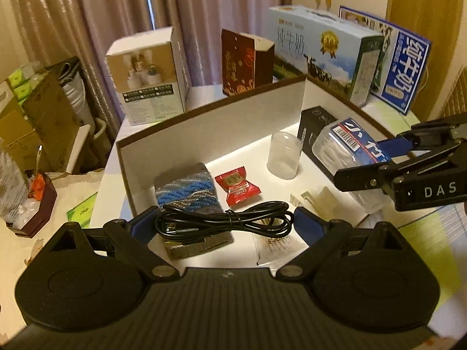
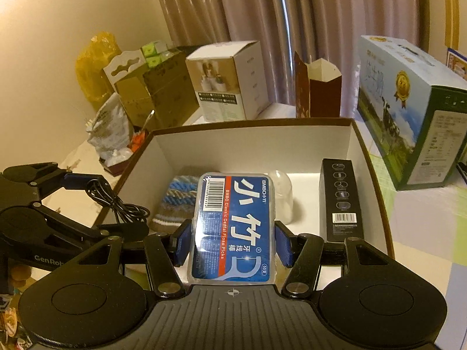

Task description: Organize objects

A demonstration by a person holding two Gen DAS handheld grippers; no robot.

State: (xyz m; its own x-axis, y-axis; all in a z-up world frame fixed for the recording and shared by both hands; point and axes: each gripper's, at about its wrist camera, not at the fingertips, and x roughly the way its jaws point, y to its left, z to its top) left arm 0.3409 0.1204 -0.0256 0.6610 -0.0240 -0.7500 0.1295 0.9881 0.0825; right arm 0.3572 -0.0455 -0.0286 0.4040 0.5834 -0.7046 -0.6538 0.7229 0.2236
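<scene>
Left wrist: left gripper (image 1: 226, 225) pinching a coiled black USB cable (image 1: 224, 222) over the near edge of the white-lined open cardboard box (image 1: 210, 122). Just ahead, inside: knitted blue-grey sock (image 1: 186, 188), red wrapped candy (image 1: 237, 186).

Right wrist: right gripper (image 2: 232, 240) clamped on a clear dental floss pick case with blue label (image 2: 233, 227), above the box; black carton (image 2: 341, 198) ahead-right.

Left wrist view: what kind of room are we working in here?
Most likely a room in a home, used partly for storage: drawn curtains behind the table, milk cartons stacked on it, and cardboard boxes piled on the floor.
</scene>
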